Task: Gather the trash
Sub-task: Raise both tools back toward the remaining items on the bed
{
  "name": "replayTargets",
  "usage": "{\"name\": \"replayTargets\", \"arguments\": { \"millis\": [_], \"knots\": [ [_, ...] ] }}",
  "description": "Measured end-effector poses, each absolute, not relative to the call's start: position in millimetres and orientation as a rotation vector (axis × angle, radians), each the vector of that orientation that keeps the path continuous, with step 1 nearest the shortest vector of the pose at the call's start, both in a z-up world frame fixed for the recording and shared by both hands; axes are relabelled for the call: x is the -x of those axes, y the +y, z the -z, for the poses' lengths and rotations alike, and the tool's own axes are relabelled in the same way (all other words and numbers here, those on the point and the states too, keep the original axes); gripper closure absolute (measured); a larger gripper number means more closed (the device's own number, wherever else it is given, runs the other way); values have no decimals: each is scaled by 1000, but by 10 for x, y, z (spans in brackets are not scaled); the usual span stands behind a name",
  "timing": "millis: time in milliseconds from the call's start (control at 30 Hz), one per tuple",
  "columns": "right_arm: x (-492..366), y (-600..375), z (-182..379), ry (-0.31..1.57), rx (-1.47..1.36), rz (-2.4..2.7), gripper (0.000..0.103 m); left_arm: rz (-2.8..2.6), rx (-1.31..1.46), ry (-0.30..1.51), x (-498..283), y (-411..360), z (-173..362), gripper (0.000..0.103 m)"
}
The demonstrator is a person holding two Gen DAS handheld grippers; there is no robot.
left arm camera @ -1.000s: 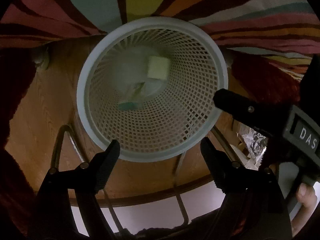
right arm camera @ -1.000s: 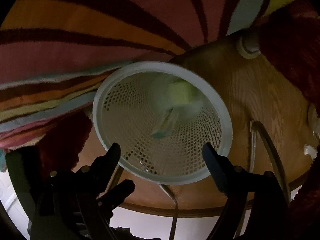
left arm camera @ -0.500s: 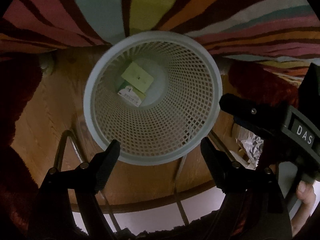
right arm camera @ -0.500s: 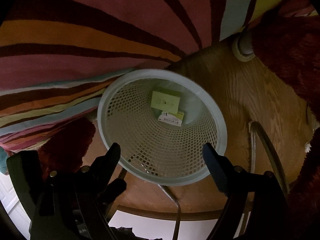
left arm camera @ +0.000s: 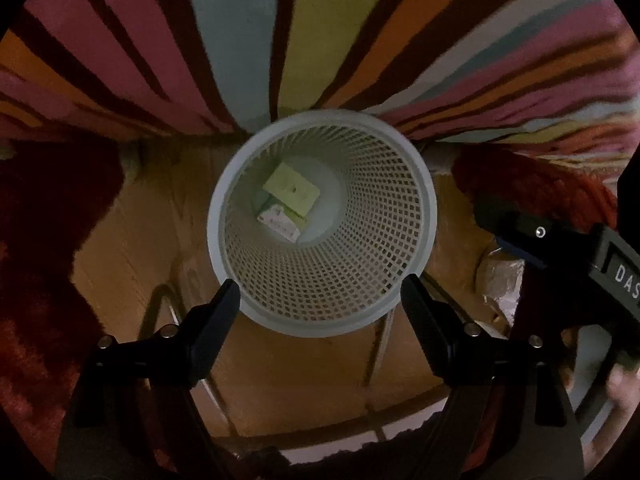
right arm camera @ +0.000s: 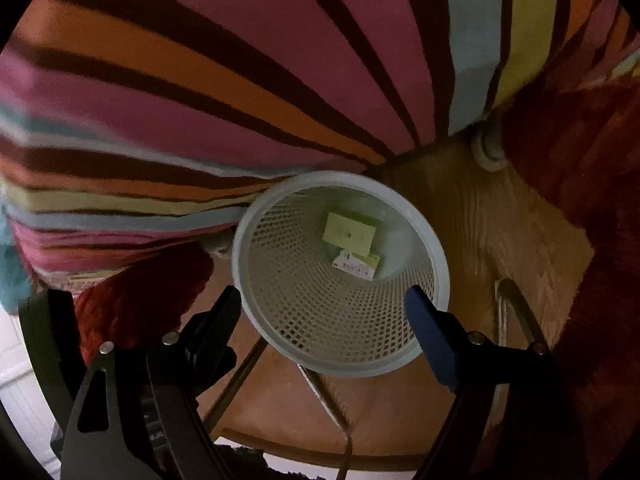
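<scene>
A white mesh wastebasket (left arm camera: 412, 184) stands on a wooden surface; it also shows in the right wrist view (right arm camera: 436, 256). At its bottom lie a pale green card (left arm camera: 291, 190) and a white printed wrapper (left arm camera: 280, 224); the right wrist view shows the card (right arm camera: 350, 233) and the wrapper (right arm camera: 356, 266) too. My left gripper (left arm camera: 320, 300) is open and empty above the basket's near rim. My right gripper (right arm camera: 324, 308) is open and empty above the basket. The right gripper's body also shows at the right of the left wrist view (left arm camera: 560, 248).
A striped, many-coloured rug (left arm camera: 280, 40) lies beyond the basket. Dark red shaggy fabric (left arm camera: 36, 240) flanks the wood on both sides. Metal rods (left arm camera: 160, 300) run under the wood. A crumpled wrapper (left arm camera: 502, 280) lies at the right.
Both grippers have drawn back and up from the basket, so it looks smaller. The card and the wrapper, blurred and moving a second ago, now lie still at the bottom.
</scene>
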State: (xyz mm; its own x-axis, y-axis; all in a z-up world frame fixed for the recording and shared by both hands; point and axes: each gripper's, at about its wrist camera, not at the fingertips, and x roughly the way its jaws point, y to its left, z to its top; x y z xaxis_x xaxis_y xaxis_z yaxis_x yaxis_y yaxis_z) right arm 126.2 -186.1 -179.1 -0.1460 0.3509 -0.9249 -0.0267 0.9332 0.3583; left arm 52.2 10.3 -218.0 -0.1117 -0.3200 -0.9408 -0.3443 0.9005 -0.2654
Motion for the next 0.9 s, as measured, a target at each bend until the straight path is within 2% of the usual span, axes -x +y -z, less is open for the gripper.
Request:
{"name": "replayTargets", "arguments": {
  "millis": [233,500,700,900],
  "knots": [
    [-1240,-1928,1415,1555,-209,-372,23,-9,378,1566,-468,75,1727,23],
    [-1301,-1956,639,1194,-109,-411,23,-59,345,1284,-476,262,1026,23],
    [-1516,-2077,174,984,-159,-381,23,-128,239,1112,-556,354,597,23],
    [-1770,-2097,-32,916,-157,-380,23,-136,253,1028,-753,460,354,23]
  ]
}}
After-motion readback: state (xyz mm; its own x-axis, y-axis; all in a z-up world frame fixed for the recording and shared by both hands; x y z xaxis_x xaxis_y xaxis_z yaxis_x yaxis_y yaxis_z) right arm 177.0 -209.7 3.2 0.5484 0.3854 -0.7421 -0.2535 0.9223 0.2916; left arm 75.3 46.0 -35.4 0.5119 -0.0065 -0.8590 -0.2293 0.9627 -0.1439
